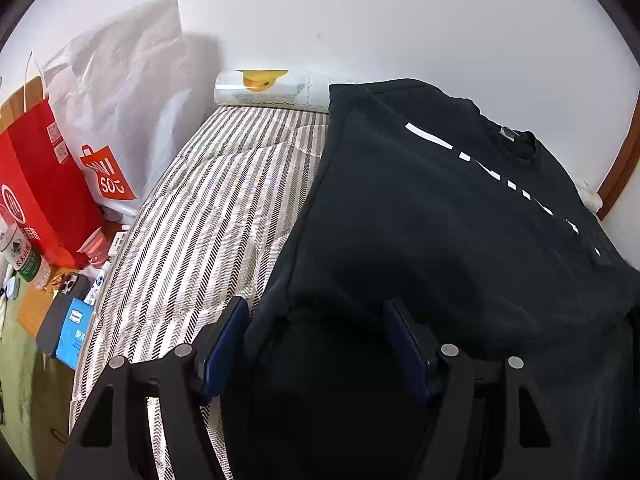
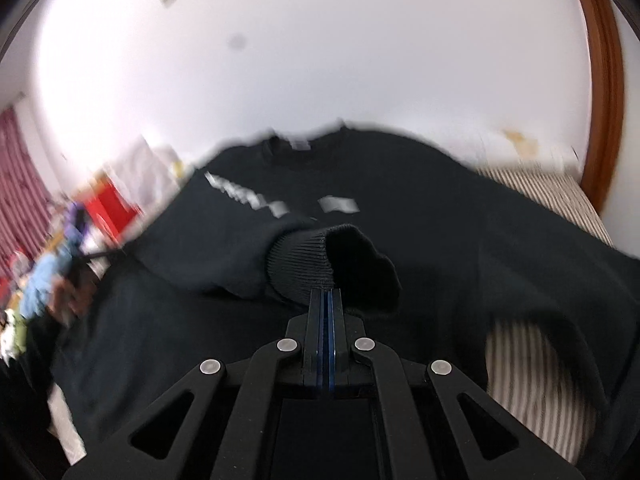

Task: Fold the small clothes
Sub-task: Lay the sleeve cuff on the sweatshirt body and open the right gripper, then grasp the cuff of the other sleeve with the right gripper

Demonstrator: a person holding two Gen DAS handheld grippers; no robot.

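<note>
Two grippers attend one black sweatshirt [image 1: 440, 220] spread on the striped mattress [image 1: 208, 208]. Right gripper [image 2: 327, 292] is clamped on the ribbed cuff [image 2: 300, 264], apparently to fold the sleeve across the chest. Left gripper [image 1: 316, 336] stands parted over the sweatshirt's hem edge, pinching nothing. White chest lettering unreadable. Beside the mattress, a bag [image 1: 106, 176] bears partial "SO".

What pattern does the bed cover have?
The bed cover has dark and cream herringbone stripes, clearest in the left wrist view.
</note>
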